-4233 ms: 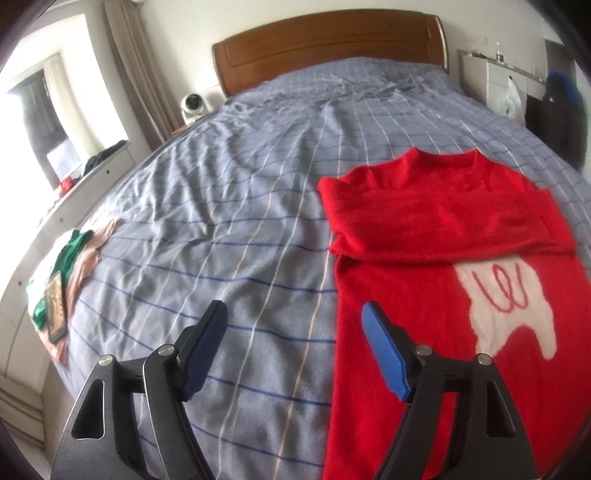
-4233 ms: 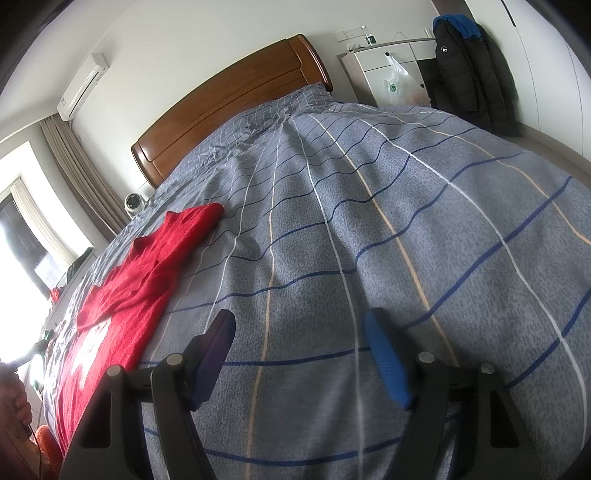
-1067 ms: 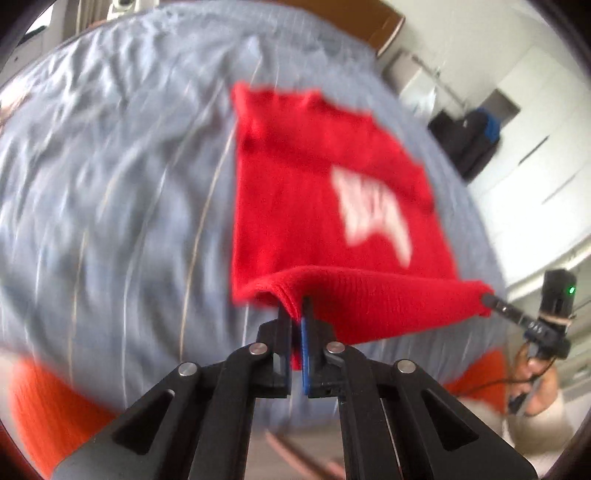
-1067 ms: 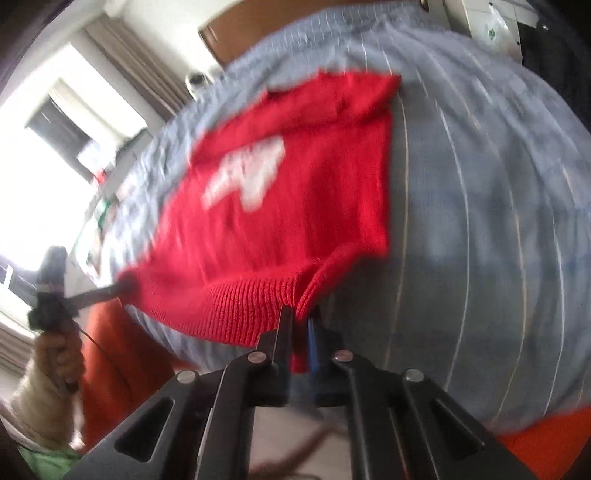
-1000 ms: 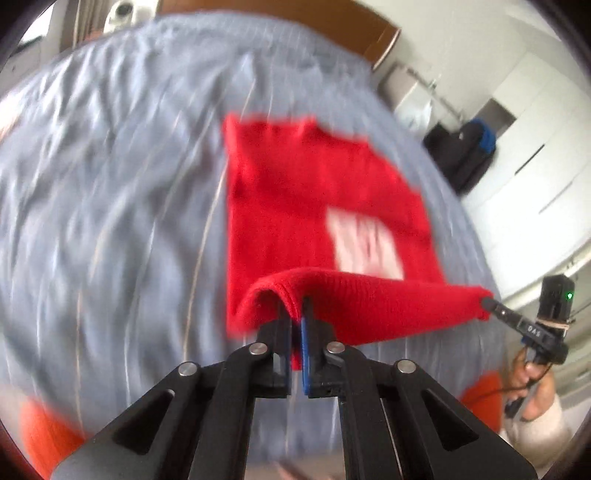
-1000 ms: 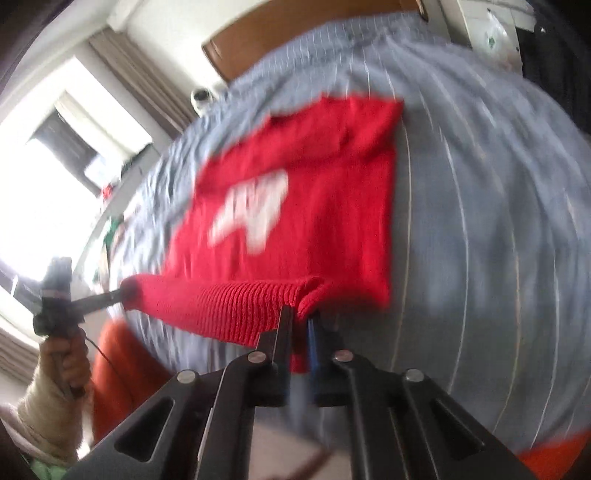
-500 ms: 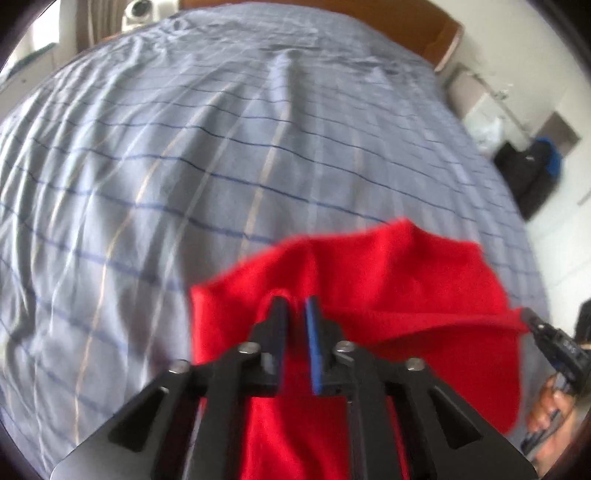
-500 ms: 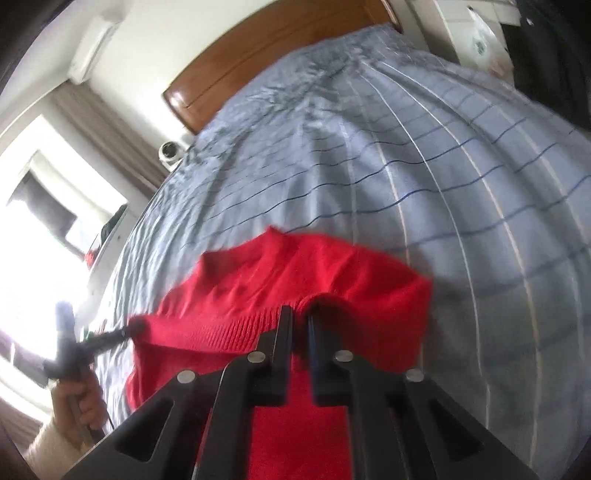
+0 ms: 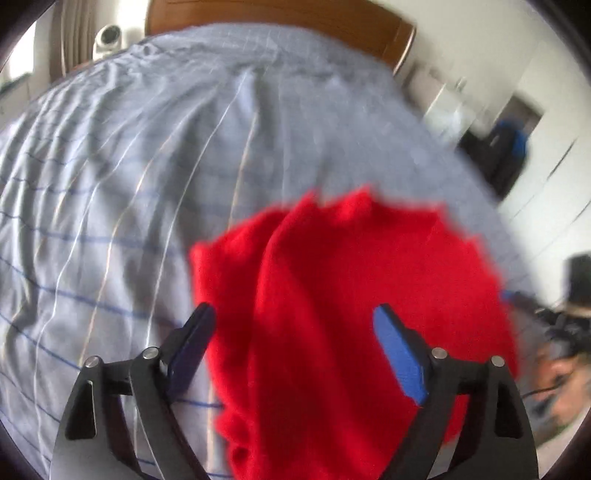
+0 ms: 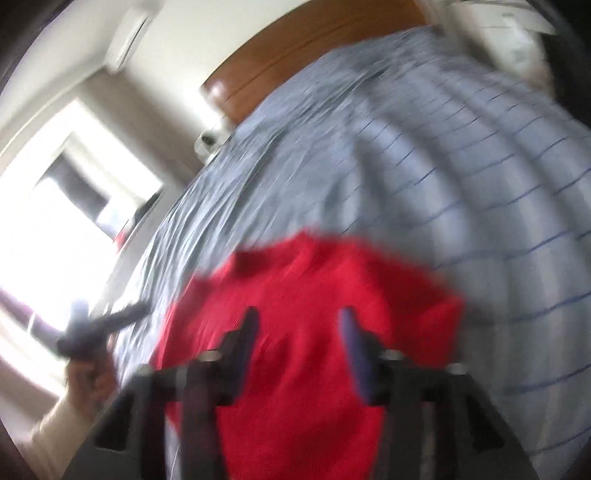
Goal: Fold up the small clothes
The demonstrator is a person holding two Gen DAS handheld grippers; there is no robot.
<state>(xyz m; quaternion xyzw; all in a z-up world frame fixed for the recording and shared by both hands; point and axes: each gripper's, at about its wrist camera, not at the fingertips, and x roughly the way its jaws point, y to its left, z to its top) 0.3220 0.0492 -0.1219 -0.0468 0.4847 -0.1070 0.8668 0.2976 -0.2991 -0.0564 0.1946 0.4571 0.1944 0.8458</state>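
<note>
The red sweater (image 9: 332,295) lies folded on the bed (image 9: 129,166), below the headboard (image 9: 280,16). Left gripper (image 9: 291,343) and right gripper (image 10: 297,343) hover above it, jaws just spread, released.

Bedroom. Bed (image 9: 155,155) fills most of both views, covered by a grey-blue checked sheet (image 10: 461,155) with dark blue and pale lines, creased toward the head. Wooden headboard (image 9: 280,16) at 12 o'clock against a pale wall (image 10: 207,40). Bright window (image 10: 55,206) at 9 o'clock, overexposed. Air conditioner (image 10: 127,35) high at 11 o'clock. Dark garment (image 9: 506,155) hanging at 2 o'clock, blurred.
</note>
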